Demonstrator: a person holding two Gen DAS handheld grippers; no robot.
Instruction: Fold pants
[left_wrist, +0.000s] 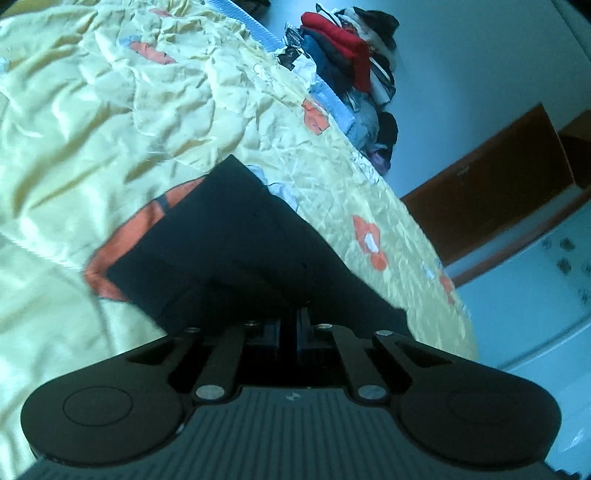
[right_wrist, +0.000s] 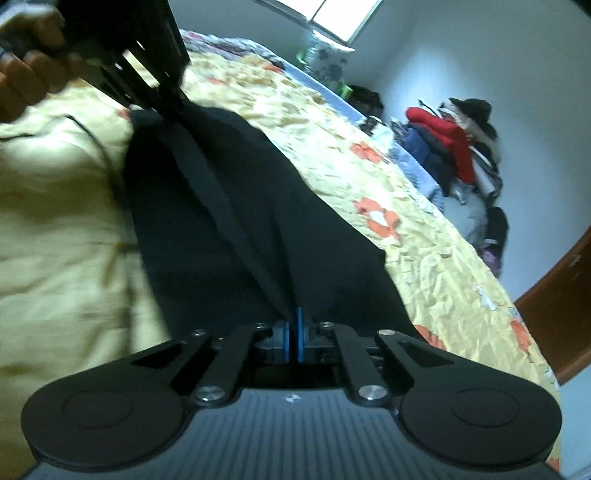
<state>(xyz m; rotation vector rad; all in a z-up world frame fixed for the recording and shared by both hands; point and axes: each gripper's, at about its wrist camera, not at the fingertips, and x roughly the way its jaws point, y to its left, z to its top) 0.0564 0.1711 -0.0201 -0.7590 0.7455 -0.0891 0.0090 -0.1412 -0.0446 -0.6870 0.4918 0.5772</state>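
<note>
The black pants (right_wrist: 236, 206) are lying on a bed covered with a wrinkled yellow bedspread (left_wrist: 110, 122) printed with orange and white flowers. In the right wrist view the right gripper (right_wrist: 295, 332) is sitting with its blue pads pressed together on a pinched ridge of the dark cloth, which is running taut from the pads up toward the left gripper (right_wrist: 162, 74) at the top left. That gripper is gripping the far end of the same ridge, and a hand (right_wrist: 29, 55) is wrapping around its handle. In the left wrist view the left gripper (left_wrist: 295, 317) is showing its jaws drawn together over black cloth, and the pants (left_wrist: 229, 251) are spreading out in front of it as a dark wedge, with an orange patch of the bedspread just beside their left edge. Beyond the bed a pile of clothes (left_wrist: 347, 62), red on top, is leaning against a pale wall, near a brown door (left_wrist: 498, 184).
</note>
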